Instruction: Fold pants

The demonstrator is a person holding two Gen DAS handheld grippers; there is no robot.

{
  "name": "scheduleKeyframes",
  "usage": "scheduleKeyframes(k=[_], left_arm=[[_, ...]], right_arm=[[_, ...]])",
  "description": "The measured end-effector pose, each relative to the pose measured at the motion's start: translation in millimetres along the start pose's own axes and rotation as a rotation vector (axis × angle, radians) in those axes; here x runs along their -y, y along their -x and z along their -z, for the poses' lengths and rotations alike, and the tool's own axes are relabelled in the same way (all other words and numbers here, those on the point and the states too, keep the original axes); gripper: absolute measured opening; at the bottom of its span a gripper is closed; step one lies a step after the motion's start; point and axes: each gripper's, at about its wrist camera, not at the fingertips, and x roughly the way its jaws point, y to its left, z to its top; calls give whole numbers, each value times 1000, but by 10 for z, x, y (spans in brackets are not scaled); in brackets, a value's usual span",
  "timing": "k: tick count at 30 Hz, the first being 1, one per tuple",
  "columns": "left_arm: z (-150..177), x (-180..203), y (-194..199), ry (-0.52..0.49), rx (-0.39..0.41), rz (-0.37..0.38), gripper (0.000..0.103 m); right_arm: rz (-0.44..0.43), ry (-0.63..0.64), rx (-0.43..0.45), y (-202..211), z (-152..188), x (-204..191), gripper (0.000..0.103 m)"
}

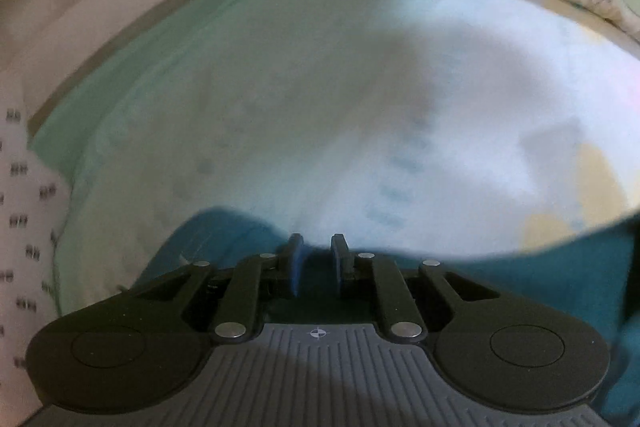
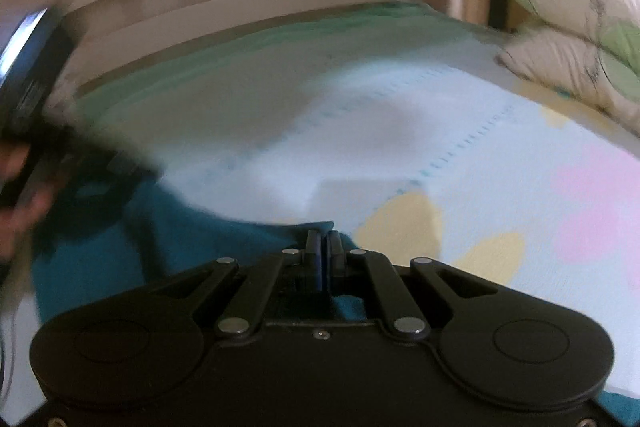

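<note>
The left gripper (image 1: 317,247) has its jaws parted by a narrow gap, with the teal pants (image 1: 520,279) bunched in and around them, though blur hides whether they actually pinch. The right gripper (image 2: 323,243) has jaws pressed together on the pants' edge at 12 o'clock. The pants spread toward 9 o'clock over the bed (image 2: 400,131), pillows (image 2: 572,63) at 2 o'clock.

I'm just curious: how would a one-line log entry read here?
left gripper: gap, over teal pants | right gripper: shut on pants | bed sheet beneath
</note>
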Motion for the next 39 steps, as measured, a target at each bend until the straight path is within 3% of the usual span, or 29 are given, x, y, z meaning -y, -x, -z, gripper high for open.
scheduleKeyframes(k=[2,6,9,11,14,16,19,22,28,30,33,34,39], left_arm=[[87,-57,-16,19,11,21,13],[111,22,-5,-41,33,-16,8],[56,7,-40,-37,29,-21,8],[15,-7,20,-13,23,-27,8],[-3,41,195,-28,59,-85,8],[21,111,379,-61,106,-120,8],[146,271,682,-111,139,-63,8],[340,468,851,-168,128,12,8],[873,853,894,-252,19,135,8],[1019,911,835,-278,-17,130,8],[1196,916,703,-295,-41,53,8],[1217,900,711,-288,-19,42,8],[1135,893,684,-238,-56,21,8]], right_arm=[[2,-52,-45,-215,-79,89,7],[27,-97,-132,-568,-88,158,7],[25,-143,-141,-617,-81,244,9],[16,-173,-129,-585,-123,307,25],[-11,-251,-88,-402,-156,460,41],[-9,-305,-53,-191,-155,568,42],[-16,-363,-59,89,-103,670,44],[-42,-392,-109,370,106,633,44],[-27,-346,-234,703,735,312,44],[0,-330,-280,752,942,227,44],[33,-333,-340,817,1248,172,44],[43,-331,-320,878,1320,152,43],[45,-351,-321,1065,1409,194,43]])
